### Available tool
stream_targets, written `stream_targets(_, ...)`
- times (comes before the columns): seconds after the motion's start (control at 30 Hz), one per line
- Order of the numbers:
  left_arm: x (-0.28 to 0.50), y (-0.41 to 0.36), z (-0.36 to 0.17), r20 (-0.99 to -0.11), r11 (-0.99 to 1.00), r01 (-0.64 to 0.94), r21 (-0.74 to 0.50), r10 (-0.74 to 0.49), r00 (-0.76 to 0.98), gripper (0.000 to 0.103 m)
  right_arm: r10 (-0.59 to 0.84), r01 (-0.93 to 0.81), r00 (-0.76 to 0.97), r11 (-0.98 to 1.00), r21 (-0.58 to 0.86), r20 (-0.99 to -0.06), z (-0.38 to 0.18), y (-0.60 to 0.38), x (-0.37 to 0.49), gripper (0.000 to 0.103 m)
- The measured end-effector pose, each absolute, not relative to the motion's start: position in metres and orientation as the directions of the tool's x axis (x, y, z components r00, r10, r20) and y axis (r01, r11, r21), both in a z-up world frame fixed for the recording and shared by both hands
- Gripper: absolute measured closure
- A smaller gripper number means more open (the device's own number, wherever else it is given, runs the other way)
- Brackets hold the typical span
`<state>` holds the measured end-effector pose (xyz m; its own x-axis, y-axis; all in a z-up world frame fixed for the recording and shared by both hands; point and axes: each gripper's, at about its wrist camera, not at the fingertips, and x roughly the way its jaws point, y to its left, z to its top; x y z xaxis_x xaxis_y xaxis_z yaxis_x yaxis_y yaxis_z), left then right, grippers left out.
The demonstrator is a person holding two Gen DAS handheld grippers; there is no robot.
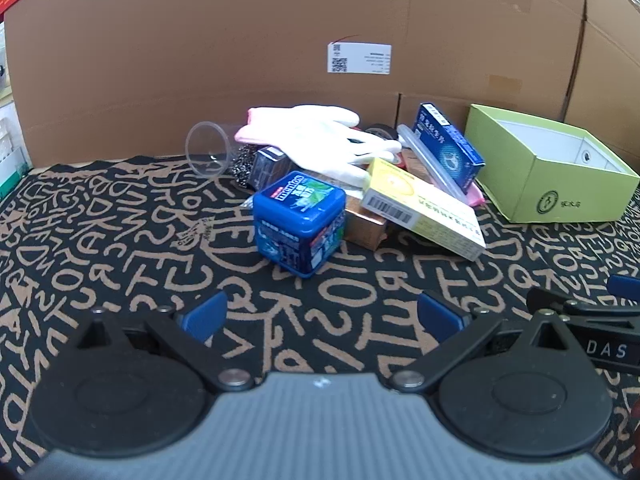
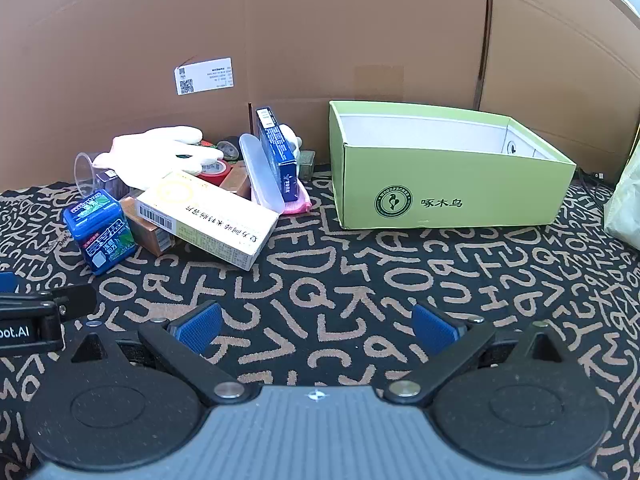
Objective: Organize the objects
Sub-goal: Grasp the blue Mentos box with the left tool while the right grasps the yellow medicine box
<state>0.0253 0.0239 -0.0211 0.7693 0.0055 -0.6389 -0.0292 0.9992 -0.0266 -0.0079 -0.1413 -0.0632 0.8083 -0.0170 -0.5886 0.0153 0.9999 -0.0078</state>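
Note:
A pile of objects lies on the patterned cloth: a blue Mentos tub (image 1: 300, 222) (image 2: 101, 236), a yellow-white medicine box (image 1: 424, 208) (image 2: 208, 218), a blue carton (image 1: 448, 146) (image 2: 276, 148), a white glove (image 1: 316, 136) (image 2: 160, 150), a clear plastic cup (image 1: 208, 148) (image 2: 84, 170), a copper-coloured box (image 1: 364, 226) (image 2: 146, 226) and red tape (image 2: 214, 168). An open green box (image 1: 552, 168) (image 2: 448, 176) stands to the right. My left gripper (image 1: 324, 316) is open and empty in front of the tub. My right gripper (image 2: 318, 326) is open and empty, short of the green box.
A tall cardboard wall (image 1: 280, 40) (image 2: 280, 32) closes the back. The black cloth with tan letters (image 1: 120, 240) (image 2: 400, 272) covers the table. The right gripper's side shows at the left wrist view's right edge (image 1: 600, 320). A pale bag (image 2: 626, 200) sits far right.

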Motion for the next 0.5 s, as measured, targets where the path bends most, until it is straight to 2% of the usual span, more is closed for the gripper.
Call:
stream_targets(0.17,0.031,0.027,-0.022,-0.643,0.999,-0.048,-0.022,0.022,0.765,0.0,-0.012,0.007,0.8,1.0,-0.011,-0.6,-0.067,-0.139,0.001,0.0)
stream_targets(0.33,0.039,0.03,-0.025,-0.646,0.999,-0.011,-0.037,-0.016,0.763,0.0,0.008,-0.014,0.791,1.0,-0.006,-0.612,-0.074,-0.134,0.013,0.0)
stream_targets(0.5,0.057,0.034,-0.021,-0.609,0.999,0.049,0.017,-0.028,0.793,0.0,0.129,-0.165,0.832,0.986,-0.019,-0.54,-0.073,-0.126,0.023,0.0)
